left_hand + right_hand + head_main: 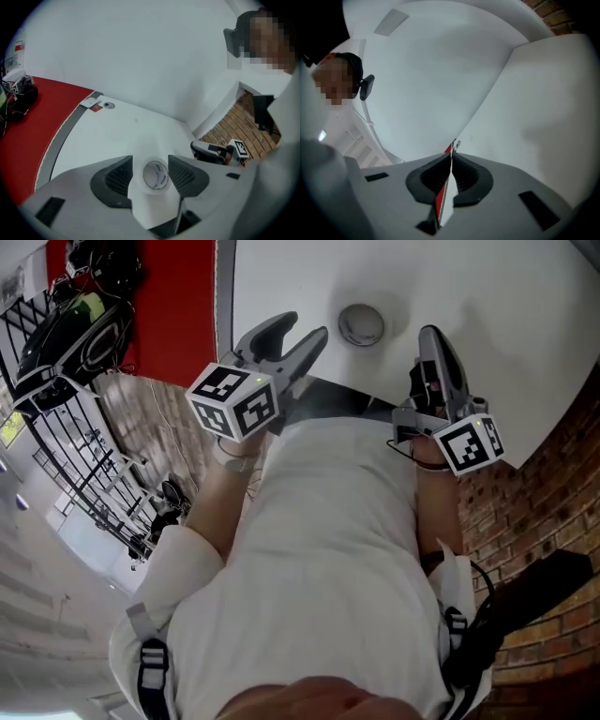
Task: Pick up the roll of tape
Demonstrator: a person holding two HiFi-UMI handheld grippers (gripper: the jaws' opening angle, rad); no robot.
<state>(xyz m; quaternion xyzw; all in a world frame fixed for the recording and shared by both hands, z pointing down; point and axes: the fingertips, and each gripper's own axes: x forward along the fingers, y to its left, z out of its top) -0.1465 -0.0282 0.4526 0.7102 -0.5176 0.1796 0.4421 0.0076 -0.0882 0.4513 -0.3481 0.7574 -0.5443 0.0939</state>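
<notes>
Tape roll (155, 174) sits between left gripper (150, 161) jaws only in its view.

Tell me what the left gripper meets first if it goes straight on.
Probably the tape roll on the table: the left gripper has it centred between open jaws, though depth is unclear.

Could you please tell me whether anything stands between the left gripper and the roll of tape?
Nothing visible does. The left gripper has its jaws apart, and the roll of tape shows through the gap between them, lying on the bare white table. The right gripper sits off to one side, jaws together.
</notes>
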